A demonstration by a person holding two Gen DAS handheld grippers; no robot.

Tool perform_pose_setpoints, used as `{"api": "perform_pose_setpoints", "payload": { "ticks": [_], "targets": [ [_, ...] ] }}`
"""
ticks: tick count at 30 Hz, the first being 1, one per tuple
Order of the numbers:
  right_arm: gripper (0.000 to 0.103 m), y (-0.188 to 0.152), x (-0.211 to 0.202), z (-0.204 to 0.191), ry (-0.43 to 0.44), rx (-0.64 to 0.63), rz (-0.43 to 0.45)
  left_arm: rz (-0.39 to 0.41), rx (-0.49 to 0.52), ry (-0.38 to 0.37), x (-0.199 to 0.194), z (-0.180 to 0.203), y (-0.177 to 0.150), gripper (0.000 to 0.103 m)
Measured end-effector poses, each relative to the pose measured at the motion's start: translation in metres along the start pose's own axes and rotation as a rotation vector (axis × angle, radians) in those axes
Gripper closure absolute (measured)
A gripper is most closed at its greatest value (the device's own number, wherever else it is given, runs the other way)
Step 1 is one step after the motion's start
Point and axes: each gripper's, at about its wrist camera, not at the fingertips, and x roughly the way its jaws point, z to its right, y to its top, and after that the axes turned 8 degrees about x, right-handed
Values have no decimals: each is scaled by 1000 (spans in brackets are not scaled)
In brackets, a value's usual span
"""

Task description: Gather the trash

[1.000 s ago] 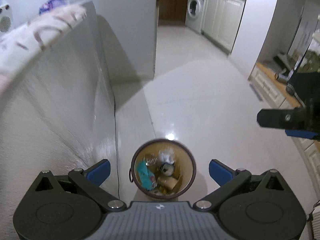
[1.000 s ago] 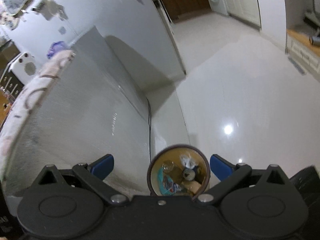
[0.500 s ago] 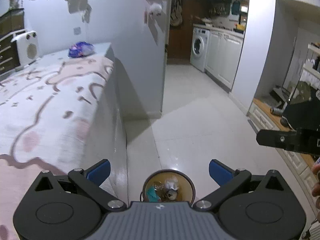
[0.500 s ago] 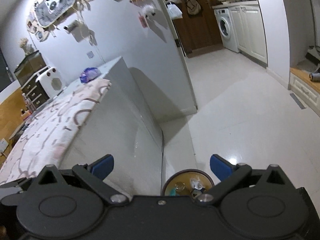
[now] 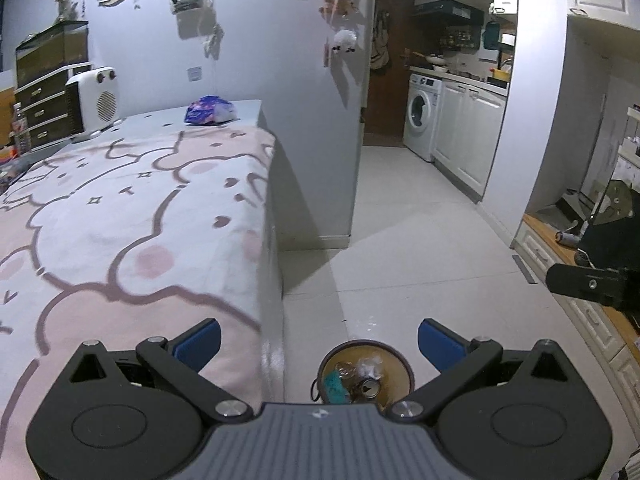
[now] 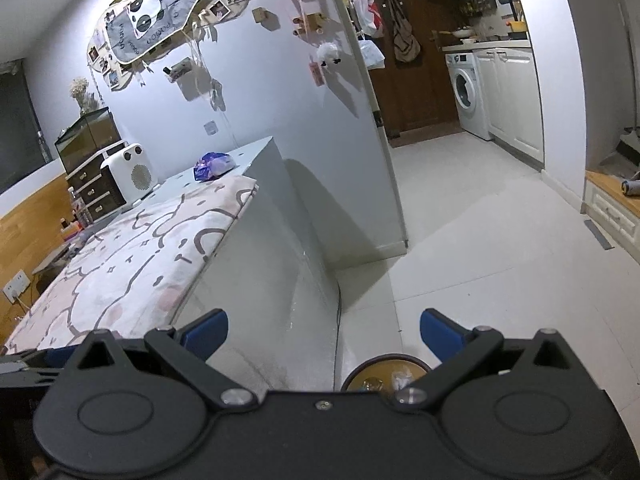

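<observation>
Hanging wall banner (image 6: 156,20), lettering unreadable, purple wrapper (image 5: 210,110), print illegible

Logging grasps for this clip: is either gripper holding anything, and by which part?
Nothing is held: the left gripper and right gripper are both open and empty.

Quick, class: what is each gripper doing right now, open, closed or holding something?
Left gripper: open, holding nothing, above the trash bin.
Right gripper: open, holding nothing.
</observation>
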Motion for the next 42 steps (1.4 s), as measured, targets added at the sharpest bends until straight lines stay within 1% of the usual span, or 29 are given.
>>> {"api": "perform_pose_setpoints", "payload": {
  "ticks": [7,12,20,29,35,42],
  "targets": [
    [0,-19,-9,-13,-31,-44,-15,-19,-8,26,-11,-13,-18,0],
    [0,-33,-12,-21,-76,-94,-37,-41,-4,25,-14,-15,-29,0],
    [0,-51,-17,-26,-118,-134,-59,-64,-7,22,-18,-15,-42,0],
    [0,-59,-24,-26,-134,-141,-64,-70,-5,17,-21,-12,-49,0],
    [0,-62,-26,-25,-156,-151,-66,-74,-6,23,-20,-10,-49,0],
    [0,-64,-29,-21,-163,-143,-68,-77,0,26,-19,-6,-49,0]
  ]
}}
